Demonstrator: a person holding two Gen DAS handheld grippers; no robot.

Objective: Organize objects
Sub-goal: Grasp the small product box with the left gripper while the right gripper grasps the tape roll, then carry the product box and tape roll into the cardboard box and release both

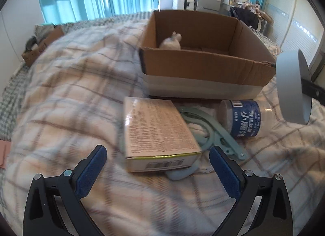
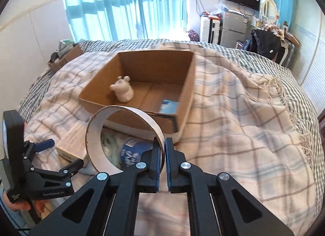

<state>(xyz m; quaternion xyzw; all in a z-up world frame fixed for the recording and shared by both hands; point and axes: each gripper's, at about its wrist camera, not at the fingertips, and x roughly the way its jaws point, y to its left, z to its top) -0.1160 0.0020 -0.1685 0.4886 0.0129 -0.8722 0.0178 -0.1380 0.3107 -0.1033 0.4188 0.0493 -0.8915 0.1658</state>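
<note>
While the right gripper (image 2: 164, 154) pinches the wall of a grey, white-lined roll of tape (image 2: 121, 132) between nearly closed jaws, holding the ring upright in the air, the step in hand looks like carrying that roll to the open brown cardboard box (image 2: 189, 85) on the plaid blanket (image 2: 233, 114) of the bed. From the left wrist view the same roll (image 1: 292, 89) hangs just off the box's near right corner, above the blanket and short of the rim. The next move, I judge, calls for lifting the ring forward over the near wall and spreading the jaws only once it is clear inside, since the roll could catch on the cardboard edge.

The left gripper (image 1: 158, 173) hovers with its blue pads (image 1: 90, 173) spread wide and nothing between them, aimed at a beige rectangular printed carton (image 1: 156, 132) lying on the blanket near the box's front wall. Beside the carton lie a pale green plastic hanger-like piece (image 1: 213, 132), partly under it, and a clear jar with a dark blue label (image 1: 239, 118) on its side; these remain to be put away.

Inside the box a small white ceramic animal figurine (image 2: 121, 90) stands near the left wall, and a blue-and-white flat item (image 2: 169, 107), too blurred to identify, lies in the near right corner. Most of the box floor is bare.
</note>
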